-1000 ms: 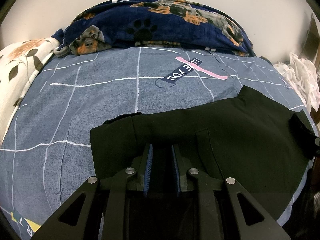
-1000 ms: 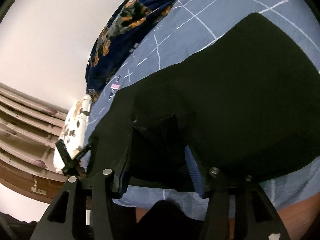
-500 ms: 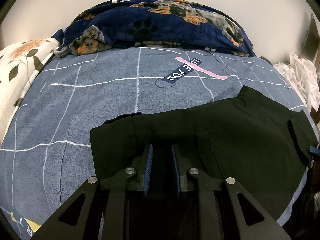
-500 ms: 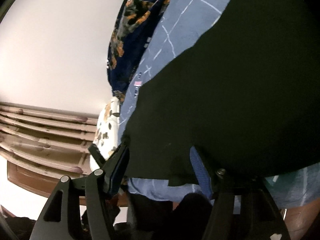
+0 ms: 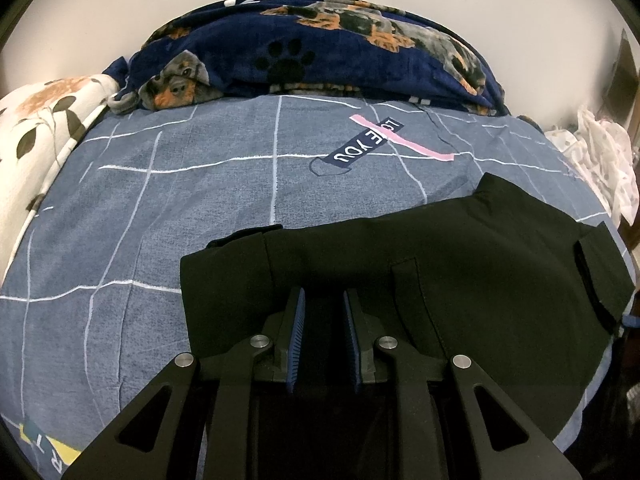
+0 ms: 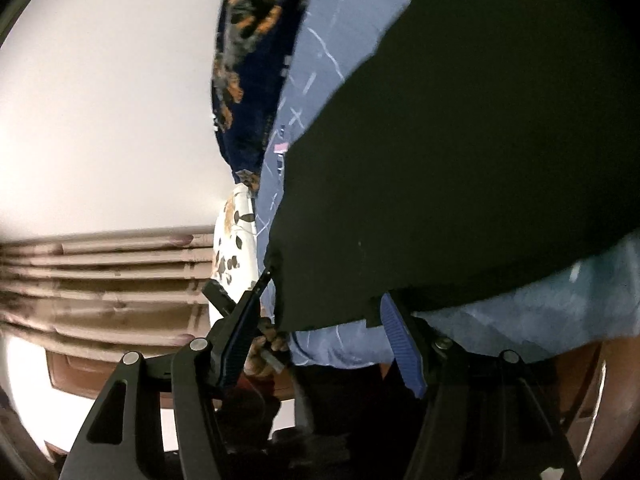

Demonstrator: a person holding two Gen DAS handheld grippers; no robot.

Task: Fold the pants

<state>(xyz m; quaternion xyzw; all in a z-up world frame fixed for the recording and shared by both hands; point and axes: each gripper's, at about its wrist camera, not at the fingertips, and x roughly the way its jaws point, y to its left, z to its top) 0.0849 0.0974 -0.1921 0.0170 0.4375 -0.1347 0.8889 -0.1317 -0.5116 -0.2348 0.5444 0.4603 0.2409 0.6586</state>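
Black pants point(image 5: 460, 264) flat on bed point(image 5: 180, 200), near edge. Left gripper point(image 5: 323, 300) low, level, nearly closed on pants fabric. Right gripper point(image 6: 324, 304) rolled sideways, jaws wide apart at pants edge.

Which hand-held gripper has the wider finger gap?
The right hand-held gripper: fingers spread wide at the black pants edge. The left hand-held gripper shows a narrow gap.

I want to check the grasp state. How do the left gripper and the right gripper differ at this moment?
The left gripper has its fingers close together, with a narrow gap, above the black pants; the right gripper has its fingers spread wide. The left one faces level across the bed; the right one is tilted, at the pants' edge. Both have blue pads, and neither visibly clamps cloth.
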